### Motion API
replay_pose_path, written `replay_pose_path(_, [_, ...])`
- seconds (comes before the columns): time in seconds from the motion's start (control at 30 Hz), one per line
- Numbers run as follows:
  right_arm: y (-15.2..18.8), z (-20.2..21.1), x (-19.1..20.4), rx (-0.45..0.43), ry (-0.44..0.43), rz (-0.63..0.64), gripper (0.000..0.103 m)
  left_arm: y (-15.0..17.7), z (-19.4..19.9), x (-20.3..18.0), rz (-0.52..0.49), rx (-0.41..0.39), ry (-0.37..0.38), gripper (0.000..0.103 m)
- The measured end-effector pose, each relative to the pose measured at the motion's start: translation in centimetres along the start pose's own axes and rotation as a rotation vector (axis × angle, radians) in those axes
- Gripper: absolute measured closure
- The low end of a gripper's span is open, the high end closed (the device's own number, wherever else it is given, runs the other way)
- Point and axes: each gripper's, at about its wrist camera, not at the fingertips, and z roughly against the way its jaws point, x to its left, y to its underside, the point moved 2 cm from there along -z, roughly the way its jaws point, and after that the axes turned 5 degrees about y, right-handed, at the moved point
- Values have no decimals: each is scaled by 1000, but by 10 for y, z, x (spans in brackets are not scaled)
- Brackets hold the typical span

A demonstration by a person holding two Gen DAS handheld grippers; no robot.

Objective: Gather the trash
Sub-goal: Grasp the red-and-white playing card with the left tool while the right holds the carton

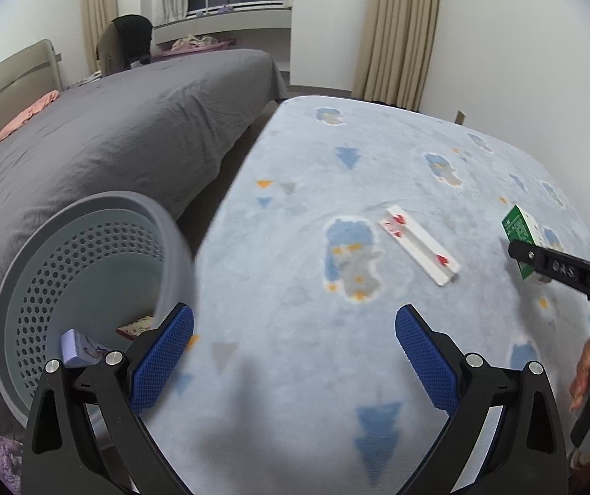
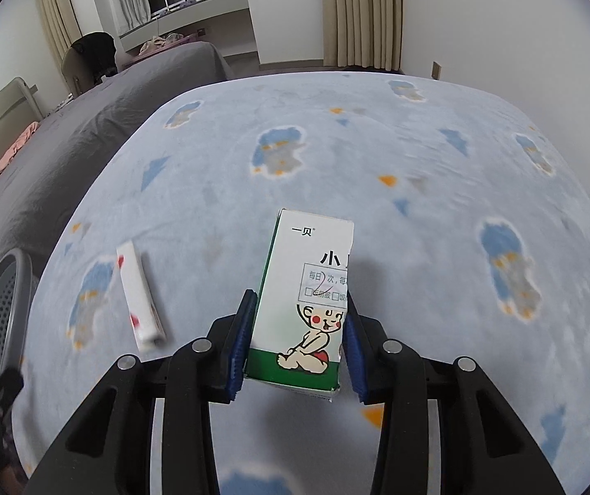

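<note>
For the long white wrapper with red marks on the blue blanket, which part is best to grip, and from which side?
Grip the white wrapper near its middle, across its narrow width, coming down from above with the open left gripper. It lies flat and long on the blanket, so only the two long edges offer the pads a hold; turn the jaws to cross them.

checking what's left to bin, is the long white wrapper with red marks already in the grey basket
No, the long white wrapper with red marks lies on the blue patterned blanket, outside the grey perforated basket.

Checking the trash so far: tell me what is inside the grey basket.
In the grey basket, a small purple box and a flat reddish packet show. The left tongs and the basket's near wall hide the rest of its bottom.
</note>
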Motion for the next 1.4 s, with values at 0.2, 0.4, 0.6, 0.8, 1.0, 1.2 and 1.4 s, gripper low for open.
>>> replay_pose_path(0.2, [19, 21, -41, -23, -4, -73, 65, -5, -7, -43, -29, 13, 42, 7])
replay_pose_path(0.4, [21, 31, -68, -55, -32, -135, 65, -17, -32, -70, -23, 29, 27, 7])
replay_pose_path(0.6, [17, 32, -76, -61, -70, -152, 65, -31, -62, -81, 18, 62, 6, 7])
replay_pose_path(0.8, [16, 30, -81, -50, -115, -170, 65, -35, -91, -88, 48, 125, -13, 7])
replay_pose_path(1.0, [16, 27, -84, -40, -125, -177, 65, -35, -104, -92, 43, 136, -37, 19])
replay_pose_path(1.2, [17, 25, -83, -33, -122, -172, 65, -33, -100, -92, 20, 126, -34, 48])
replay_pose_path(1.4, [18, 25, -80, -35, -122, -156, 65, -27, -88, -92, -12, 126, 20, 87])
